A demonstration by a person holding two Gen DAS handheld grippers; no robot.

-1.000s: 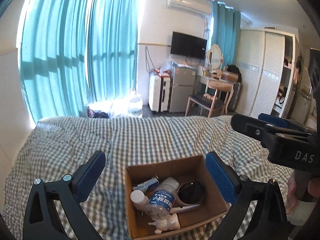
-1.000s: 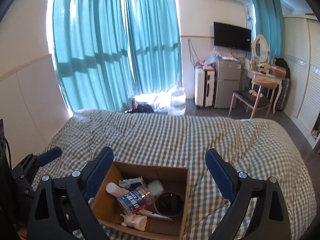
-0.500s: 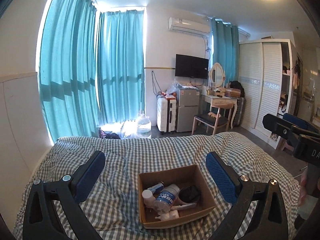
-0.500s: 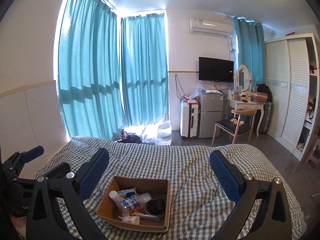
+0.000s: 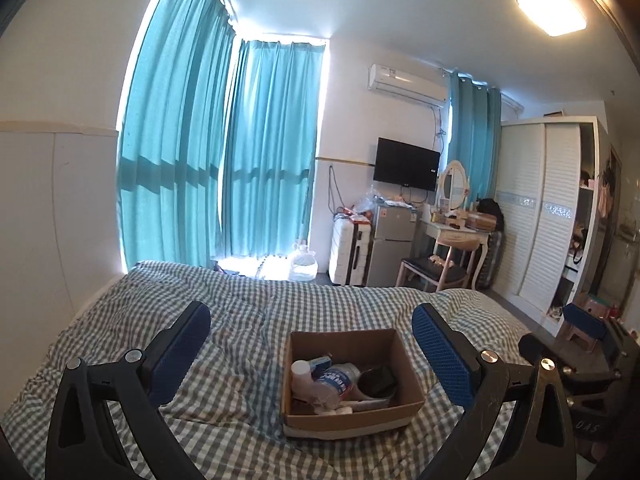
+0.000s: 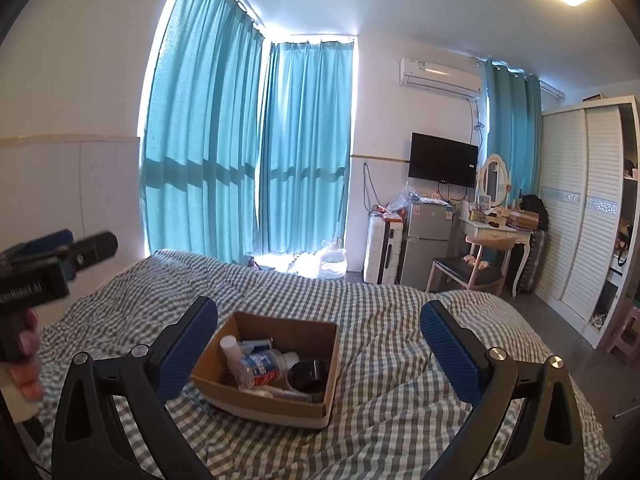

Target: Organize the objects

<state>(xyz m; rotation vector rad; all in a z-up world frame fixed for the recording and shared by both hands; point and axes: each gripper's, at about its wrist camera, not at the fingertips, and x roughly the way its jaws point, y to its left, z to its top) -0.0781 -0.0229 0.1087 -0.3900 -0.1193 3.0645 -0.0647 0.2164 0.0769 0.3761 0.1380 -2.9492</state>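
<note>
black gripper frames (image 5: 312,356) – blue ribbed pads (image 6: 448,354), silver screws

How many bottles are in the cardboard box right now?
2: a blue-labelled clear bottle lying mid-box, and a small white-capped bottle at its left. Others may be hidden underneath.

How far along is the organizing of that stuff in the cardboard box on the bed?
Nothing looks sorted yet. The bottle, white tube and dark round container all sit jumbled in the cardboard box on the checkered bed. Nothing is in hand: the left tool and right tool are both open and empty, above the bed. All the sorting remains.
</note>
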